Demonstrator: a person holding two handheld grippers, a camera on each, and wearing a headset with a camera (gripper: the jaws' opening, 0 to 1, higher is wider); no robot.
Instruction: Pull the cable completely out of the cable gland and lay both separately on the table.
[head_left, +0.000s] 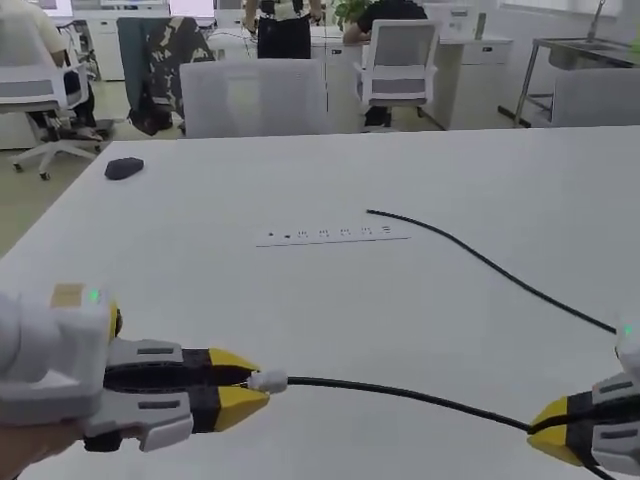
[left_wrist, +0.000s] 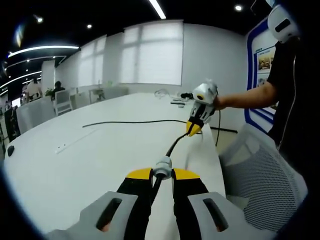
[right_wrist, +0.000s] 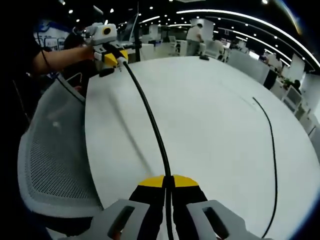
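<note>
A white cable gland (head_left: 267, 380) sits at the tips of my left gripper (head_left: 252, 383), which is shut on it; in the left gripper view the gland (left_wrist: 162, 166) pokes out between the yellow jaws. A black cable (head_left: 400, 393) runs from the gland rightwards to my right gripper (head_left: 545, 432), shut on the cable at the lower right. In the right gripper view the cable (right_wrist: 150, 120) stretches taut from my right gripper (right_wrist: 168, 181) up to the left gripper (right_wrist: 120, 61). The cable's free length (head_left: 480, 258) loops back across the table to an end near the centre.
A white table (head_left: 300, 180) carries a flush socket strip (head_left: 332, 235) at its middle and a dark mouse (head_left: 123, 168) at the far left. White office chairs (head_left: 256, 97) stand behind the far edge. A mesh chair (right_wrist: 50, 160) is beside the table's near side.
</note>
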